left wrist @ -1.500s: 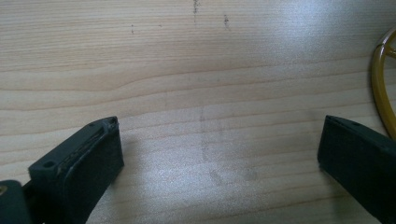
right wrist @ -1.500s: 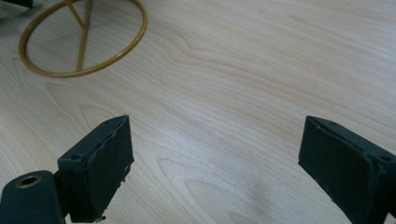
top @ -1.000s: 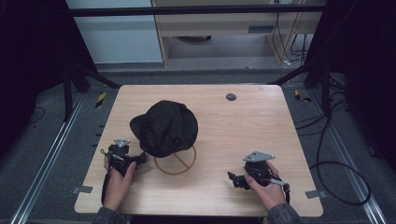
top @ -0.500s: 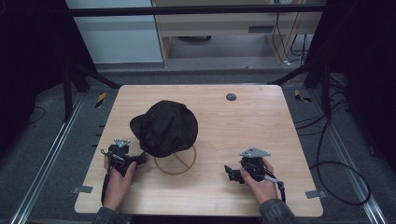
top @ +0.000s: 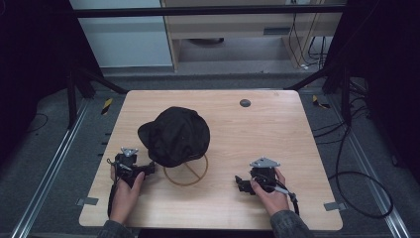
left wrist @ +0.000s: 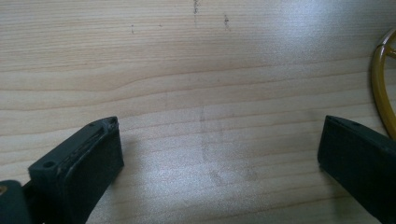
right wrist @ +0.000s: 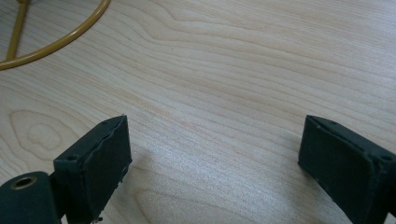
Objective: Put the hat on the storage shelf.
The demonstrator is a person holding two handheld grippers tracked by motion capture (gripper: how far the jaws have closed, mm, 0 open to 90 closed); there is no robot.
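Right gripper (top: pixel 241 182) moved a bit left at lower right, jaws wide apart, left gripper (top: pixel 147 167) unmoved beside black hat (top: pixel 176 135), jaws wide too

**Three cameras, one counter**

The high view looks forward and down over the whole counter (top: pixel 277 134). Both gripper views skim the wood close-up between their black jaws, each catching the brass ring stand (right wrist: pixel 60 39), also seen from above.

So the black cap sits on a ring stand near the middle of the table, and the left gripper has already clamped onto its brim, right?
Not quite. The black cap does sit on the ring stand, but the left gripper has clamped nothing: the left gripper view shows its jaws wide apart over bare table.
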